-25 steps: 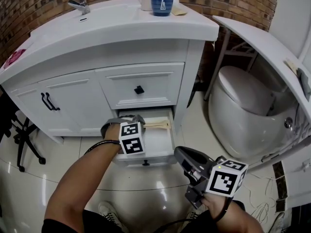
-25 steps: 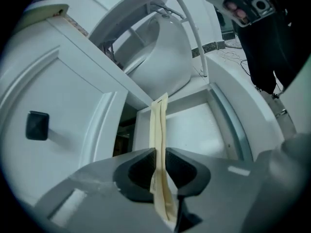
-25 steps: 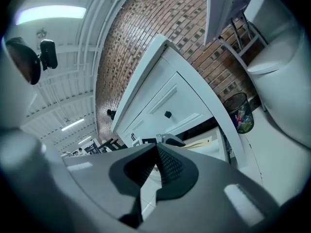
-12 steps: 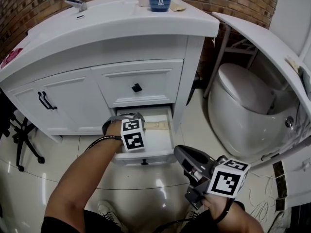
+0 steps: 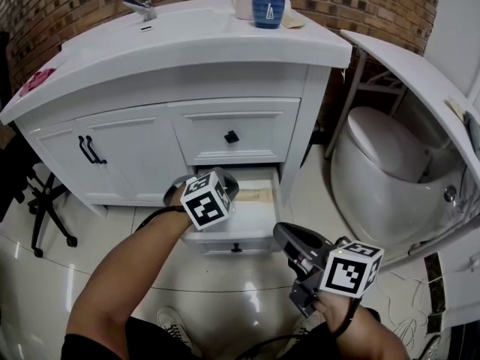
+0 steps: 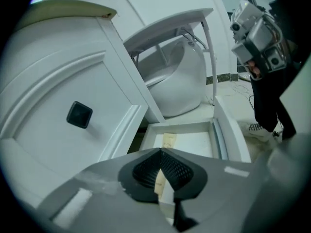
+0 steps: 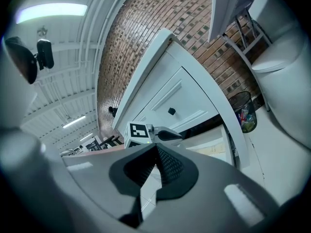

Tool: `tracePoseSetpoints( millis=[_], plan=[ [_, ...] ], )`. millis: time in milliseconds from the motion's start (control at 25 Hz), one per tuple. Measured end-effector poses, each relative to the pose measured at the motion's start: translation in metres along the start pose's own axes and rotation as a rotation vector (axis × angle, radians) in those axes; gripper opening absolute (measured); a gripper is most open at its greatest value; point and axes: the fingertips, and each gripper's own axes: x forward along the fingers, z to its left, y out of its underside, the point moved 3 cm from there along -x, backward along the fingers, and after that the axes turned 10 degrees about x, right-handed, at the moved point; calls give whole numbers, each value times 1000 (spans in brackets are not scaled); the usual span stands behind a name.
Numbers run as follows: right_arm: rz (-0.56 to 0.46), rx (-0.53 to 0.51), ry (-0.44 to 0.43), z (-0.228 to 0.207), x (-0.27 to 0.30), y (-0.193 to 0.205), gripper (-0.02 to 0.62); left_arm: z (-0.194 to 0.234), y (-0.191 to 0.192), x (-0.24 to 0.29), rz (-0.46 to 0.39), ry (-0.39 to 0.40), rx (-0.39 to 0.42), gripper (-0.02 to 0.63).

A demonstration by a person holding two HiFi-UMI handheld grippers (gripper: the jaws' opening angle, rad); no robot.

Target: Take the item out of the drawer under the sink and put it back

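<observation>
The lower drawer under the sink stands pulled out. A flat beige strip lies inside it at the back right. My left gripper hangs just above the drawer's left part, tilted downward. Its jaws have just been closing and now stand shut with nothing gripped. In the left gripper view the strip rests on the drawer floor beyond the closed left gripper. My right gripper is held in front of the drawer, to the right and lower in the head view, shut and empty. The right gripper looks toward the drawer.
A closed upper drawer with a black knob sits above the open one. Cabinet doors with black handles are at the left. A toilet stands close on the right. A blue cup and faucet are on the counter.
My left gripper has lifted up out of the drawer and rolled, its marker cube now tilted. The beige strip stays in the drawer. The right gripper has kept still.
</observation>
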Motion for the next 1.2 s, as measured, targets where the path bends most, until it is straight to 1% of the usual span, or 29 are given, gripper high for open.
tracePoseSetpoints(
  millis=[80,160,360,440,480,520,640,920,1000,1080,1200],
  plan=[
    [10,-4,-3,2,1,4,5,-2,-1,-12,-41,-10,-65,6],
    [11,-7,0,2,0,6,5,-3,-5,-31,-105,-22,-161,6],
    [-3,-19,3,6,-8,5,5,-1,-12,-109,-342,-96,-500,6],
    [-1,-23,-4,10,-12,8,5,-9,-10,-138,-425,-123,-611,6],
    [3,-25,-8,13,-14,10,5,-13,-9,-152,-455,-135,-648,6],
    [6,-30,-13,15,-16,12,5,-18,-8,-164,-479,-148,-670,6],
    [14,-62,-21,23,-18,16,5,-33,-8,-193,-531,-176,-700,6],
    [18,-108,-50,40,-23,21,5,-81,-14,-222,-626,-136,-797,6],
    [5,-126,-50,43,-28,20,5,-89,-13,-221,-625,-142,-803,6],
    [-7,-143,-37,42,-31,18,5,-95,-8,-215,-605,-153,-804,6],
    [-13,-149,-17,38,-30,17,5,-99,-1,-203,-592,-131,-840,6]
  ],
)
